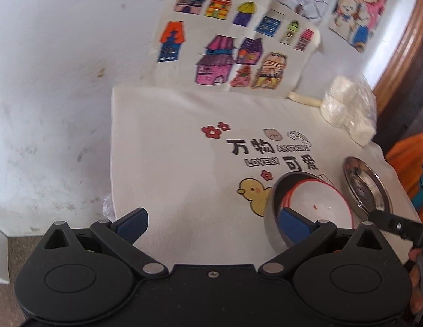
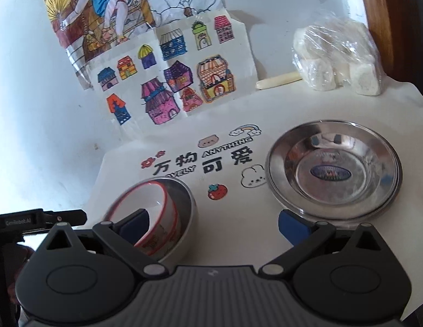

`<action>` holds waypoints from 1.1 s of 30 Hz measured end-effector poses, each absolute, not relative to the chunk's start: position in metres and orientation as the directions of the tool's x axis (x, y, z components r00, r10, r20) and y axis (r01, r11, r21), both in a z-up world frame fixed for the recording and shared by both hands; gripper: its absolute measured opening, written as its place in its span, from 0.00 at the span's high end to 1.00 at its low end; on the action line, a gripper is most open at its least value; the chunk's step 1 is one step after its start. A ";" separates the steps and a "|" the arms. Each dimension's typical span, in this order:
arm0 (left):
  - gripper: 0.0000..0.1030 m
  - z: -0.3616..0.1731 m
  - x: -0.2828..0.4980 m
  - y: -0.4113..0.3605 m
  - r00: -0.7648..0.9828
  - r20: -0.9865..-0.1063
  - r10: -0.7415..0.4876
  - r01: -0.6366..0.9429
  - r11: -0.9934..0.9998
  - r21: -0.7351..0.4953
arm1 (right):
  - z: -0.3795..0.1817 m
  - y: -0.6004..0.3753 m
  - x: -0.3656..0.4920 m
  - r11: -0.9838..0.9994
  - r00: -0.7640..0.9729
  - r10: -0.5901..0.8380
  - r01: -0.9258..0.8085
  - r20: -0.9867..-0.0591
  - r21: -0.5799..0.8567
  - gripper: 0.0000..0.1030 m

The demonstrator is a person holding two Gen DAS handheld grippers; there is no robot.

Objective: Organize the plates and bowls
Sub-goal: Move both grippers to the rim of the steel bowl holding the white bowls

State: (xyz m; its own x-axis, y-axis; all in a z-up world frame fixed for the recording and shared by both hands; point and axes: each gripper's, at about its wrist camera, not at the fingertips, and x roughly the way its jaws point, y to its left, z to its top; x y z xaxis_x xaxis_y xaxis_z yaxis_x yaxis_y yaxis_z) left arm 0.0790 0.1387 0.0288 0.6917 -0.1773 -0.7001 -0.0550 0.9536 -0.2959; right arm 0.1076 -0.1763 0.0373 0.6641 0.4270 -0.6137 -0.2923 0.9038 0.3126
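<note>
A white bowl with a red rim (image 1: 317, 204) (image 2: 151, 204) sits nested inside a steel bowl (image 1: 271, 218) (image 2: 188, 212) on a white printed cloth. A steel plate (image 2: 334, 169) (image 1: 366, 185) lies to the right of the bowls. My left gripper (image 1: 214, 226) is open; its right finger (image 1: 293, 226) is just in front of the bowls. My right gripper (image 2: 214, 226) is open and empty; its left finger (image 2: 132, 226) is by the bowls and its right finger (image 2: 293, 227) by the plate's near rim.
The white cloth (image 1: 170, 150) (image 2: 233, 218) covers the table against a white wall. Coloured house drawings (image 1: 225, 49) (image 2: 170, 81) lean at the back. A plastic bag of white rolls (image 1: 347, 109) (image 2: 336, 57) and a cream stick (image 2: 279, 80) lie at the back right.
</note>
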 end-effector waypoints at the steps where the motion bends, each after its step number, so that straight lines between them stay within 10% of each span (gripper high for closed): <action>1: 0.01 0.030 0.081 0.138 0.681 -0.708 -0.188 -0.045 0.954 -0.297 | 0.041 -0.177 0.110 0.901 0.652 0.434 -0.299 -0.622 0.315 0.00; 10: 0.01 0.019 0.114 0.140 0.472 -0.830 -0.295 -0.073 0.926 -0.371 | 0.045 -0.174 0.135 0.907 0.466 0.419 -0.247 -0.779 0.341 0.00; 33: 0.01 0.011 0.134 0.131 0.435 -0.861 -0.264 -0.122 0.930 -0.347 | 0.019 -0.180 0.160 0.916 0.347 0.395 -0.083 -0.851 0.392 0.00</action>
